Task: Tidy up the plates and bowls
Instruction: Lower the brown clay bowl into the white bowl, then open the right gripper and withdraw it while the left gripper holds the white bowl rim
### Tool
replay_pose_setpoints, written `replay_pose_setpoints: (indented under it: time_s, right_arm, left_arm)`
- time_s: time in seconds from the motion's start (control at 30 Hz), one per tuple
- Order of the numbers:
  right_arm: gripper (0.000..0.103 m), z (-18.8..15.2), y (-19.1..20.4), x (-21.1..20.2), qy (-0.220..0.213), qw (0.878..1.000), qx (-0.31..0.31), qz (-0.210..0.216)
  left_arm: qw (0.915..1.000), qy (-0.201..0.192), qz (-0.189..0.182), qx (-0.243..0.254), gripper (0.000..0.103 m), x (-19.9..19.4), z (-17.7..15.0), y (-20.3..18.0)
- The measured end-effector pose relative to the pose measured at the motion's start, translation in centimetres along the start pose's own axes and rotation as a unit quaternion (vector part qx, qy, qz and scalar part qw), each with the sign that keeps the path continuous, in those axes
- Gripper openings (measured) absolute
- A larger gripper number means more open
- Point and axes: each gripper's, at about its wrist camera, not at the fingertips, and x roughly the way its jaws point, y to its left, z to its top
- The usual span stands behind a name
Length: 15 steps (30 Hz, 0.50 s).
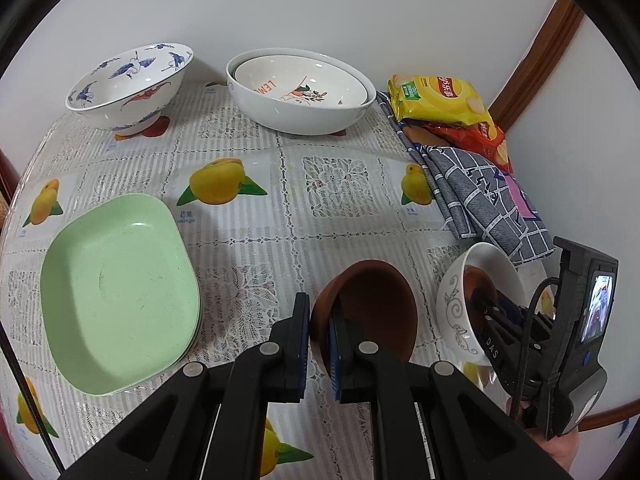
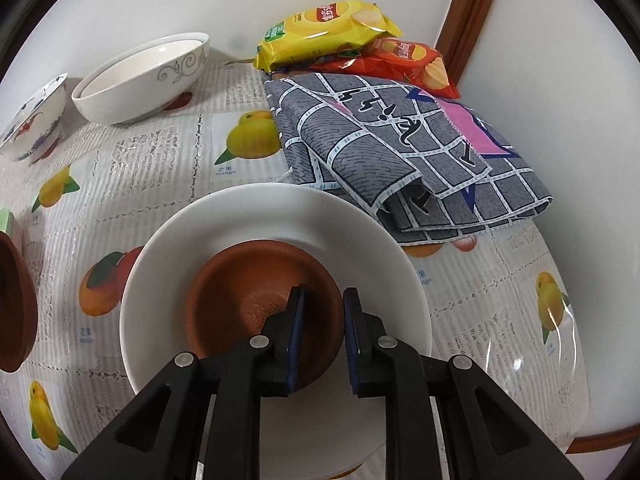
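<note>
My left gripper (image 1: 319,344) is shut on the rim of a brown clay bowl (image 1: 372,308) and holds it tilted above the table; that bowl also shows in the right wrist view (image 2: 14,304). My right gripper (image 2: 323,312) straddles the rim of a second brown bowl (image 2: 248,300) that sits inside a white patterned bowl (image 2: 276,220); the jaws stand slightly apart around that rim. The white bowl (image 1: 460,304) and right gripper (image 1: 492,312) also show in the left wrist view. Stacked green plates (image 1: 116,292) lie at the left.
A blue-patterned bowl (image 1: 128,84) and two nested white bowls (image 1: 300,92) stand at the back by the wall. A folded grey cloth (image 2: 400,148) and chip bags (image 2: 332,32) lie at the right. The table edge curves at front right.
</note>
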Motion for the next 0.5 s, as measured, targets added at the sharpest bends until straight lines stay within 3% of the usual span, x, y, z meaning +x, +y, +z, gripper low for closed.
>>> replay_pose_setpoints:
  time_s: [0.17, 0.5]
  right_arm:
    - [0.038, 0.1, -0.2, -0.7, -0.011, 1.0, 0.002, 0.019]
    - [0.041, -0.2, -2.3, -3.2, -0.031, 0.998, 0.029, 0.055]
  left_arm:
    - [1.0, -0.004, 0.0, -0.001, 0.009, -0.5, 0.0, -0.2]
    - [0.9997, -0.016, 0.013, 0.013, 0.009, -2.0, -0.1, -2.3]
